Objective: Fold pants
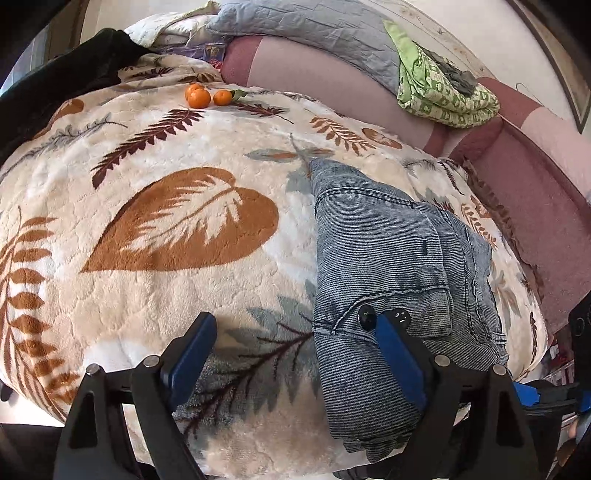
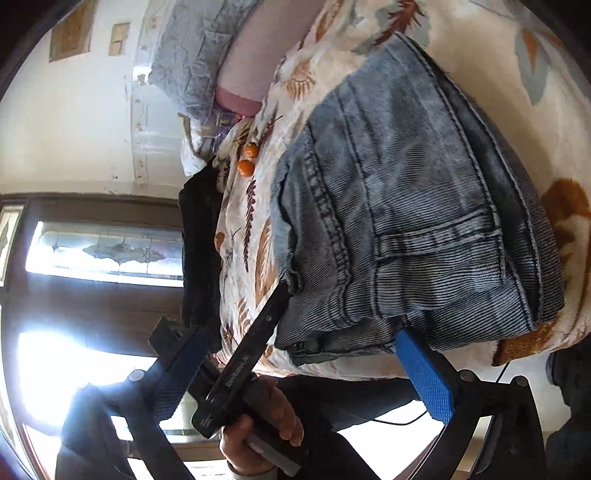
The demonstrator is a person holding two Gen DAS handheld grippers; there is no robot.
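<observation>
1. On the plush cream blanket printed with brown, rust and grey leaves (image 1: 155,236), which covers the whole work surface, lie the folded blue-grey denim pants (image 1: 391,258), a compact stack toward its right side.
2. Left gripper (image 1: 295,354): its blue-padded fingers (image 1: 192,350) are spread wide, 1 over bare blanket, the other over the pants' near edge beside 2 black buttons; nothing is pinched.
3. Right gripper (image 2: 306,373): also spread wide and holding nothing, with 1 blue pad (image 2: 424,373) just beside the near edge of the stack.
4. At the blanket's far edge sit 3 small orange tangerines (image 1: 207,96).
5. Behind them runs a long pink and mauve cushion (image 1: 317,74), with a grey quilted bedspread (image 1: 314,26) and a folded green patterned cloth (image 1: 439,92) piled on it.
6. A dark black garment (image 1: 62,70) drapes over the blanket's far left corner.
7. The right wrist view shows a cream wall and a dark wooden door with bright leaded glass panes (image 2: 107,254).
</observation>
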